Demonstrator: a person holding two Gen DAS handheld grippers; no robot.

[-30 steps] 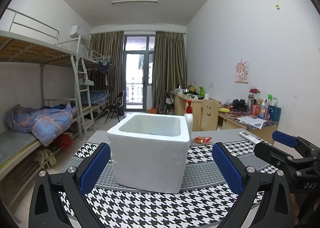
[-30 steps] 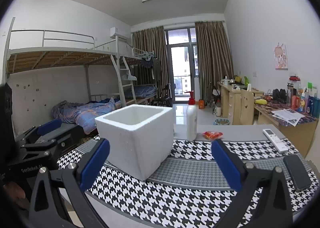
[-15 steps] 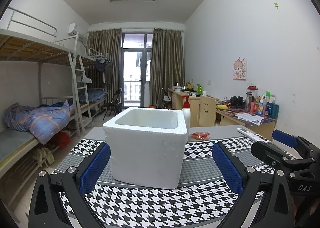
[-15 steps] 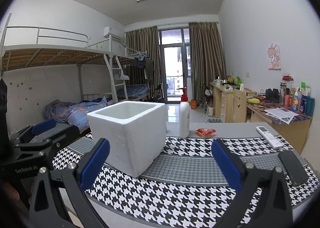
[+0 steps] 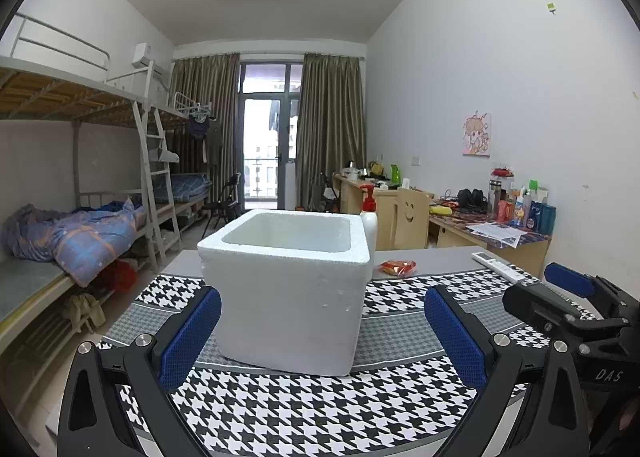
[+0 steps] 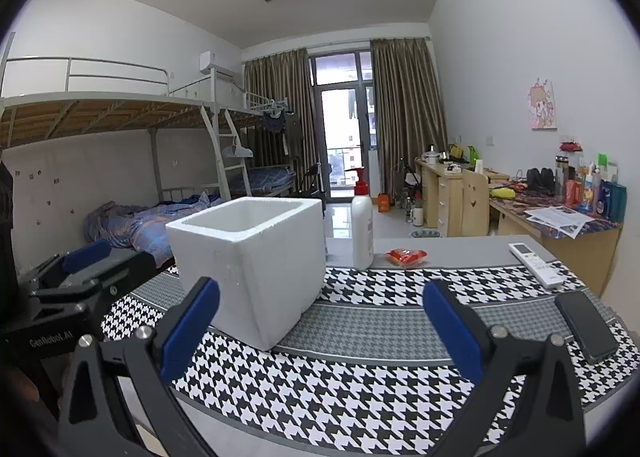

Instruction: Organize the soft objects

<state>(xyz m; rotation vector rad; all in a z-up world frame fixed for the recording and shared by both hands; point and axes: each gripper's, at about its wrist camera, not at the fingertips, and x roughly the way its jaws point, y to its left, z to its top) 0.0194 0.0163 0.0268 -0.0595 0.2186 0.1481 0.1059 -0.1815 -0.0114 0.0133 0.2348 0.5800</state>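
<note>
A white foam box (image 5: 288, 289) stands on the houndstooth cloth (image 5: 280, 409) straight in front of my left gripper (image 5: 322, 333), which is open and empty near the front edge. The box also shows in the right wrist view (image 6: 252, 265), left of my right gripper (image 6: 320, 329), open and empty. A small red packet (image 6: 406, 255) lies behind the cloth; it also shows in the left wrist view (image 5: 397, 268). The box's inside is hidden.
A white pump bottle (image 6: 362, 229) stands behind the box. A remote (image 6: 536, 265) and a dark phone (image 6: 586, 325) lie at the table's right. Bunk beds (image 5: 60, 225) stand left, cluttered desks (image 5: 492, 225) right.
Both cameras have dropped lower and tilted, so the box's rim sits higher in view and less of its inside shows. Both grippers stay open.
</note>
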